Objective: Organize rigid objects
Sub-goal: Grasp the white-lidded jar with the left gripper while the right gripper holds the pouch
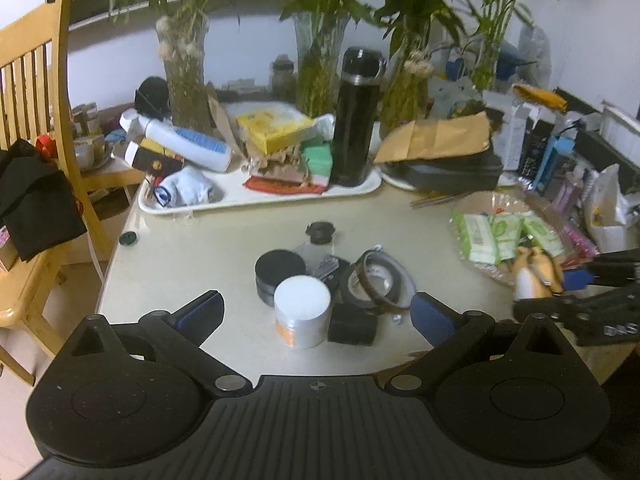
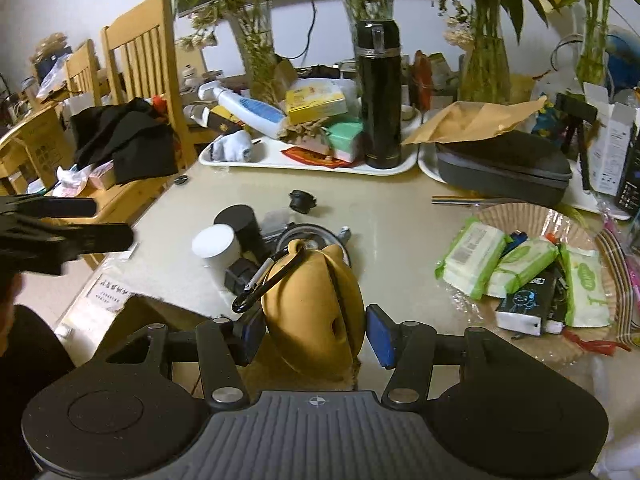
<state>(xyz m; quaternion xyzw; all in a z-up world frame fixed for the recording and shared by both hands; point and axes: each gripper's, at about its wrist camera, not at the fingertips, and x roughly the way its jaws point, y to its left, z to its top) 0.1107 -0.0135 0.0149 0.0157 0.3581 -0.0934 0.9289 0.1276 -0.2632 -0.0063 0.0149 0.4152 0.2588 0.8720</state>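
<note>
At a cluttered cream table [image 1: 192, 248], the right gripper [image 2: 316, 330] is clamped on a mustard-yellow soft toy-like object [image 2: 316, 304] with a black carabiner [image 2: 266, 280] clipped to it, held near the table's front edge. The left gripper [image 1: 316, 314] hangs above the table with its blue-padded fingers [image 1: 430, 316] spread wide and nothing between them.

Ahead of the left gripper sits a tight cluster: one white-lidded jar [image 1: 303, 310] with an orange label, one black round tin [image 1: 280, 274] just behind it, one small black box [image 1: 353, 326] touching the jar's side, one roll of black tape [image 1: 370, 284] and one clear bottle with a black cap [image 1: 319, 236] lying farther back. A single small black cap [image 1: 128, 239] lies apart near the table's left edge.

To the right, a shallow basket [image 2: 520, 212] holds three green-and-white wipe packs [image 2: 516, 262] and a dark booklet.

At the rear, one white tray [image 1: 256, 200] carries a tall black flask [image 1: 356, 120], a white lotion bottle [image 1: 186, 142], a yellow box [image 1: 276, 128] and a white sock [image 1: 188, 190]. A grey zip case [image 2: 504, 168] under a brown envelope [image 2: 472, 120] sits on a second tray. Four glass vases of green stalks line the back by the white wall. Two wooden chairs [image 2: 136, 64] stand to the left in the right wrist view, the nearer draped with black cloth [image 2: 124, 140].
</note>
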